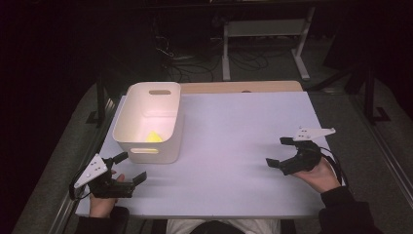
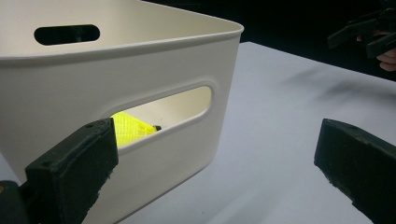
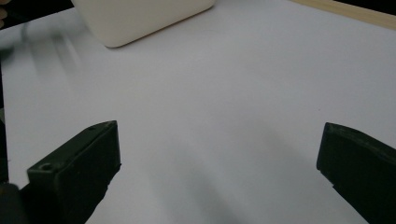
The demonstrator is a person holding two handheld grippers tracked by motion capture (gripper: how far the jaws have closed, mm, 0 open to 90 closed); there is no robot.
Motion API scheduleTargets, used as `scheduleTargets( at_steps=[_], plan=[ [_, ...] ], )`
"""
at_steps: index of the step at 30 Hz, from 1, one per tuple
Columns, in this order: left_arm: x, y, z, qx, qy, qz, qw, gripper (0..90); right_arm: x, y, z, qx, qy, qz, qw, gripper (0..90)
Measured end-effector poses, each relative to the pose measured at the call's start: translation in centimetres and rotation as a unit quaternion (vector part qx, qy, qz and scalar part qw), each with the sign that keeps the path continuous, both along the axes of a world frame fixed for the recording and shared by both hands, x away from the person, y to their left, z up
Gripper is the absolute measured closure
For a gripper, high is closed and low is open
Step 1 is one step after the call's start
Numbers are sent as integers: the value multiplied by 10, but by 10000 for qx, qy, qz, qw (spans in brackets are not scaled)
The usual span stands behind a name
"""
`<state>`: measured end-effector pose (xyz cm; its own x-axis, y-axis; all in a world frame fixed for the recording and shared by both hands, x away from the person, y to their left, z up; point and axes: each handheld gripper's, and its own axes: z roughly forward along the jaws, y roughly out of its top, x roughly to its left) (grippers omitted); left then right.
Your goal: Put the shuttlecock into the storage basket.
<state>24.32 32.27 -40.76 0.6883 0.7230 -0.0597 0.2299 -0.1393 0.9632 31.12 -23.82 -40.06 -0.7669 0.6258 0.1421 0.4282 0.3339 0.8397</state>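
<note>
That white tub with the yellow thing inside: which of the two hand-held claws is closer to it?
The left. The left gripper sits open just in front of the white tub, near its handle slot. The right gripper, also open, is far across the table.

My two black two-jaw grippers, left [image 1: 130,167] and right [image 1: 279,151], each carry a grey three-cornered plate, trailing cables; dark sleeves.

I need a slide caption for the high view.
Open grippers rest beside a white bin holding a yellow item.
</note>
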Motion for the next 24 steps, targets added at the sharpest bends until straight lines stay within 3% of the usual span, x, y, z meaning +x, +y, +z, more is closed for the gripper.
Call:
scheduleTargets(
  at_steps=[16,24],
  plan=[
    [0,0,0,15,-10,15,10000,0,-17,-30,-19,75,-93,-444,9989,0],
    [0,1,0,22,-17,26,10000,0,-24,-36,-24,89,-175,-540,9984,0]
  ],
)
